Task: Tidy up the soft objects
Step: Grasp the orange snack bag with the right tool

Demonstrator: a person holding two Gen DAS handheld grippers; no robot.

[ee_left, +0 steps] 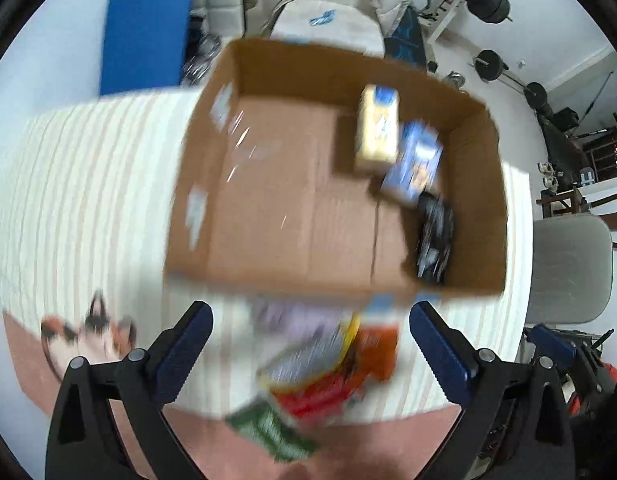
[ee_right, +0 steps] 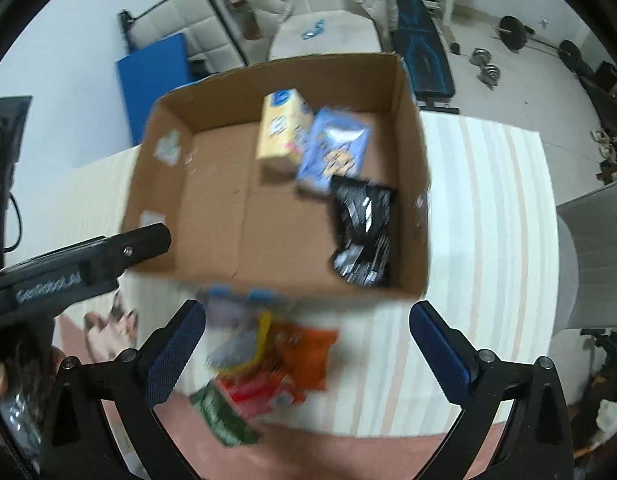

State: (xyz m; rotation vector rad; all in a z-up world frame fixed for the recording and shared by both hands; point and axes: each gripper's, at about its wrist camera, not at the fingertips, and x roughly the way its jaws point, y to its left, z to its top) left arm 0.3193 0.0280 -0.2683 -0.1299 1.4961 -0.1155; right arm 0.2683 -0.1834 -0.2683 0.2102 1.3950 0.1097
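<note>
— While both views blur, where do our claws stand?
— Our left claw (ee_left: 310, 344) and right claw (ee_right: 308, 344) gape wide, empty, above snack packets (ee_right: 268, 372) heaped on the table (ee_right: 488, 220) just before the cardboard box (ee_right: 408, 120).
— How will they handle?
— Probably light, crinkly, slippery; we'd pinch an edge.

Striped table (ee_right: 488, 240) (box (ee_right: 412, 152), packets (ee_right: 304, 356))

Home living rm/gym: weight bench (ee_right: 424, 52), barbell plates (ee_left: 492, 0), sofa (ee_right: 180, 28), striped tablecloth (ee_right: 484, 208).
</note>
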